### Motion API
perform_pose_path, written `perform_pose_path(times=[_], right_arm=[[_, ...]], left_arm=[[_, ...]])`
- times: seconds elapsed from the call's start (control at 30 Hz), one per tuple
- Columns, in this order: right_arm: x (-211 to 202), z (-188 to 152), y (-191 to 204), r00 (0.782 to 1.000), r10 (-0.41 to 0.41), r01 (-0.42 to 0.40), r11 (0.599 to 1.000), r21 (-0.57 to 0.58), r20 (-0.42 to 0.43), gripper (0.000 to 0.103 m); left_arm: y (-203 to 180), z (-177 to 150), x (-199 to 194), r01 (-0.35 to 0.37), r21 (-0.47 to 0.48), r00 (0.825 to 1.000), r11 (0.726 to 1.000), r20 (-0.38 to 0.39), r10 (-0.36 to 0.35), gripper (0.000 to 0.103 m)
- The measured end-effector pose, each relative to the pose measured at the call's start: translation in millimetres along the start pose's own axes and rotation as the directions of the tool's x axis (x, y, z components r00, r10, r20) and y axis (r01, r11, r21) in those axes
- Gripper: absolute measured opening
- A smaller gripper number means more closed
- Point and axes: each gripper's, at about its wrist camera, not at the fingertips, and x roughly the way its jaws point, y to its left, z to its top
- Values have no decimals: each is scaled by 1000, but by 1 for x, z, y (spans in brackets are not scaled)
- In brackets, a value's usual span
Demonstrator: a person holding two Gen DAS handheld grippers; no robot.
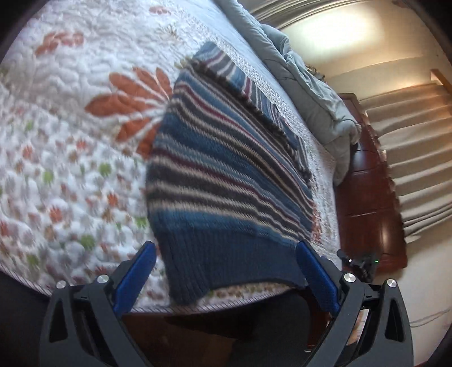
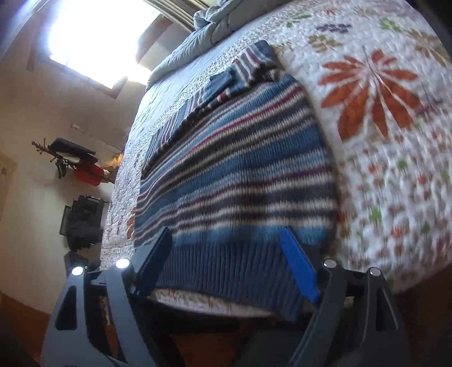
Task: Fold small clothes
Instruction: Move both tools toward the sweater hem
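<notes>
A blue knitted sweater with white, grey and maroon stripes [image 1: 223, 175] lies flat on a quilted floral bedspread [image 1: 65, 158], its ribbed hem at the near bed edge. One sleeve is folded across its far side [image 1: 243, 82]. My left gripper [image 1: 226, 254] is open, its blue pads either side of the hem's width, just above it. In the right wrist view the same sweater [image 2: 240, 169] fills the middle. My right gripper [image 2: 228, 240] is open too, its fingers over the ribbed hem [image 2: 226, 268]. Neither holds anything.
A crumpled grey-blue duvet [image 1: 305, 76] lies at the far end of the bed, also seen in the right wrist view [image 2: 203, 25]. A dark wooden footboard [image 1: 364, 197] and beige curtains [image 1: 418, 158] stand beside the bed. Clothes hang on a wall rack [image 2: 76, 161].
</notes>
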Motion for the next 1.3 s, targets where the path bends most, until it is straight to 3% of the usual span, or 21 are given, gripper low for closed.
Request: perform_pose_path(times=[0.27, 0.43, 0.67, 1.0, 1.13, 1.2, 1.3], right_arm=[[-18, -35, -32, 1000, 29, -29, 995, 95, -3, 83], [-17, -40, -53, 998, 66, -61, 985, 161, -25, 84], [5, -46, -66, 991, 97, -78, 978, 193, -90, 80], [26, -52, -68, 986, 116, -90, 975, 203, -117, 77], [26, -51, -69, 984, 136, -108, 971, 215, -119, 77], [26, -50, -70, 982, 148, -118, 968, 222, -120, 77], [25, -49, -75, 980, 159, -128, 965, 229, -123, 74]], left_arm=[[21, -17, 32, 49, -105, 994, 993, -97, -59, 99], [26, -22, 44, 17, -132, 993, 991, -110, -32, 99], [29, -20, 52, 91, -189, 986, 978, -119, -114, 99], [25, -18, 63, 53, -167, 988, 985, -132, -75, 96], [19, -17, 66, 21, -142, 989, 990, -143, -41, 83], [19, -17, 70, -1, -141, 987, 990, -160, -21, 66], [23, -17, 71, -17, -156, 986, 988, -169, -10, 51]])
